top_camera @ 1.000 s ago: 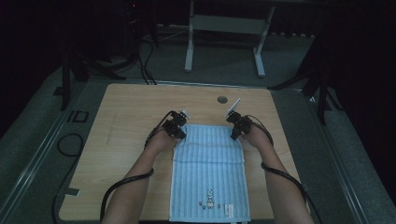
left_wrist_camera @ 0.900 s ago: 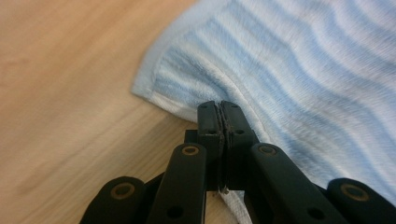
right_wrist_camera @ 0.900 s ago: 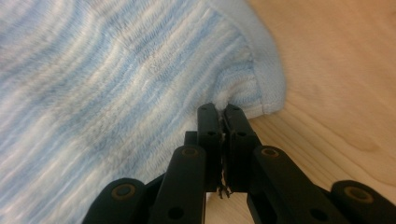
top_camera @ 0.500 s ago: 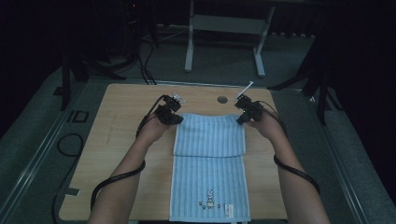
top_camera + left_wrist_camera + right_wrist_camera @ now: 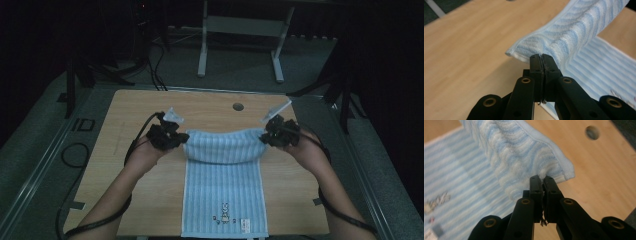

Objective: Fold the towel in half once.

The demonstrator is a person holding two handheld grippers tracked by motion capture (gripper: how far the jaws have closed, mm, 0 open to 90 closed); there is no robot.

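near: blue striped towel (image 5: 225, 200) lies flat on wooden table (image 5: 125, 200), small embroidered motif at its near end | mid: towel's far edge lifted off the table, sagging between the grippers | left gripper (image 5: 172, 139) pinches the left corner, jaws pressed together | right gripper (image 5: 268, 136) pinches the right corner likewise | far: round hole (image 5: 238, 106) in tabletop

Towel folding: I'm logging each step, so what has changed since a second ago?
Both claws, left and right, have lifted the far end of the blue striped towel off the table and spread apart; it now hangs between them as a raised fold. Both stay clamped on its corners. The near end, with the small picture, still lies flat.
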